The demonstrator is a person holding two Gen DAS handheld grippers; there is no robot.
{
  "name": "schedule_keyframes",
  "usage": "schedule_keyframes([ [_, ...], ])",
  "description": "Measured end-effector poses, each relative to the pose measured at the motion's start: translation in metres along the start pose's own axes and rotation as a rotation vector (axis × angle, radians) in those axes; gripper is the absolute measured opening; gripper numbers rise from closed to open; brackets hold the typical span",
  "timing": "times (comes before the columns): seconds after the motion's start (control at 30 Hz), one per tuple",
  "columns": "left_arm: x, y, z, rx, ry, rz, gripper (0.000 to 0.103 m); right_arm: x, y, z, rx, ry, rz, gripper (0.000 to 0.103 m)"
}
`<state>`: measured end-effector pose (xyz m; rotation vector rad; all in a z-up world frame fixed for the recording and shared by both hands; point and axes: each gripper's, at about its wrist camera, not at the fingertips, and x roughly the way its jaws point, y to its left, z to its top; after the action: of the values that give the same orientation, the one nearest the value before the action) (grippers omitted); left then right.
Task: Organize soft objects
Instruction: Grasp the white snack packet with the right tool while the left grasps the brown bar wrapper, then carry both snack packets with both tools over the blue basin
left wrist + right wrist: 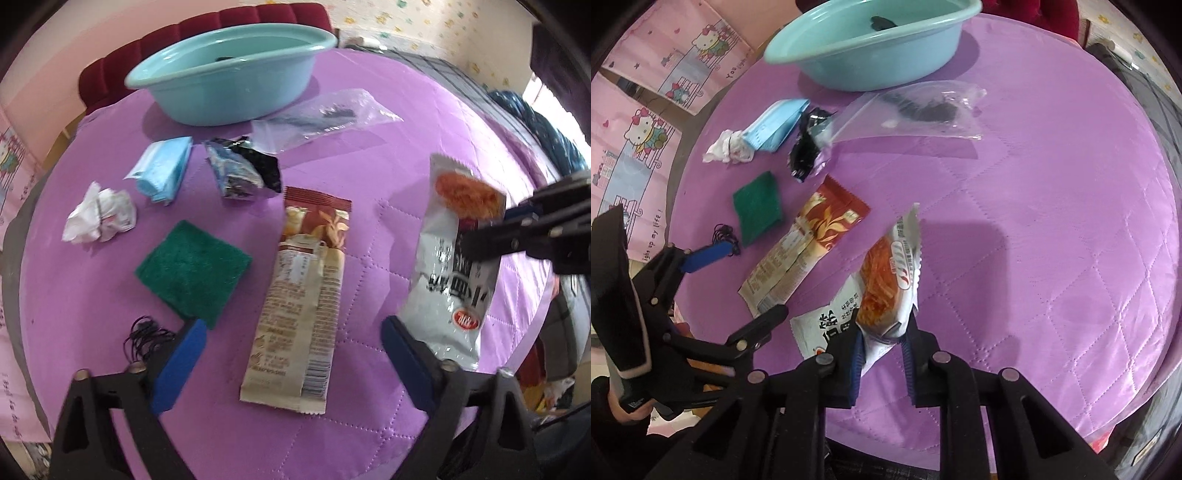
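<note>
Right gripper (881, 334) pinches the white packet (886, 280), lifted off the purple cloth (1052, 221). Left gripper (291, 343) hangs wide, empty, over the brown sachet (306, 288). Both look light, crinkly, slippery; best gripped at a sealed edge. Basin (886, 62) sits far side. Packet print: Chinese, probably unreadable.

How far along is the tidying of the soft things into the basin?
Early. The teal basin holds just one small dark item. The right hand-held gripper has the white snack packet pinched. Left on the purple cloth: brown sachet, green cloth, masks, crumpled paper, clear bag.
</note>
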<state>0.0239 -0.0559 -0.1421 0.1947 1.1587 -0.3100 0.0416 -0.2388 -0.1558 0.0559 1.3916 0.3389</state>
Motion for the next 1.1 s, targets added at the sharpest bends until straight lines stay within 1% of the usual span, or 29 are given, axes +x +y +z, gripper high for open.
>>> schedule_keyframes([
  [0.03, 0.002, -0.002, 0.001, 0.014, 0.005, 0.001, 0.084, 0.002, -0.001, -0.001, 0.003, 0.000, 0.002, 0.018],
  [0.07, 0.005, -0.004, 0.001, 0.026, 0.010, 0.006, 0.081, 0.004, -0.005, 0.000, 0.007, 0.000, 0.003, 0.018],
  [0.13, 0.011, -0.008, 0.003, 0.056, 0.029, 0.026, 0.079, 0.004, -0.007, -0.001, 0.014, 0.000, 0.004, 0.018],
  [0.2, 0.020, -0.011, 0.003, 0.087, 0.049, 0.051, 0.072, 0.006, -0.009, -0.002, 0.021, -0.001, 0.005, 0.018],
  [0.23, 0.024, -0.011, 0.004, 0.094, 0.061, 0.056, 0.062, 0.005, -0.010, -0.003, 0.023, 0.001, 0.006, 0.018],
  [0.27, 0.027, -0.011, 0.005, 0.096, 0.069, 0.052, 0.057, 0.006, -0.012, -0.003, 0.026, 0.002, 0.005, 0.018],
  [0.3, 0.029, -0.011, 0.006, 0.097, 0.073, 0.048, 0.056, 0.007, -0.012, -0.003, 0.029, 0.003, 0.004, 0.018],
  [0.33, 0.032, -0.011, 0.006, 0.103, 0.078, 0.044, 0.053, 0.008, -0.012, -0.004, 0.031, 0.005, 0.005, 0.018],
  [0.4, 0.035, -0.012, 0.007, 0.116, 0.084, 0.051, 0.040, 0.008, -0.012, -0.004, 0.031, 0.006, 0.004, 0.018],
  [0.43, 0.035, -0.012, 0.007, 0.119, 0.082, 0.050, 0.034, 0.009, -0.011, -0.003, 0.030, 0.007, 0.004, 0.018],
  [0.47, 0.034, -0.014, 0.007, 0.116, 0.077, 0.043, 0.031, 0.009, -0.010, -0.003, 0.028, 0.008, 0.005, 0.018],
  [0.57, 0.030, -0.012, 0.008, 0.111, 0.067, 0.024, 0.027, 0.008, -0.007, -0.001, 0.019, 0.004, 0.004, 0.018],
  [0.63, 0.027, -0.009, 0.009, 0.088, 0.062, -0.004, 0.025, 0.006, -0.006, -0.001, 0.016, -0.004, 0.004, 0.018],
  [0.8, 0.012, -0.006, 0.009, 0.068, 0.046, -0.029, 0.025, -0.002, -0.005, -0.002, 0.008, -0.023, 0.005, 0.018],
  [0.93, 0.000, -0.007, 0.011, 0.075, 0.034, -0.030, 0.025, -0.010, -0.004, -0.004, 0.005, -0.040, 0.011, 0.018],
  [1.0, -0.006, -0.007, 0.010, 0.064, 0.035, -0.043, 0.025, -0.014, -0.003, -0.005, 0.001, -0.048, 0.008, 0.018],
  [1.1, -0.018, -0.010, 0.007, 0.063, 0.021, -0.038, 0.025, -0.020, -0.001, -0.006, -0.004, -0.057, 0.004, 0.018],
])
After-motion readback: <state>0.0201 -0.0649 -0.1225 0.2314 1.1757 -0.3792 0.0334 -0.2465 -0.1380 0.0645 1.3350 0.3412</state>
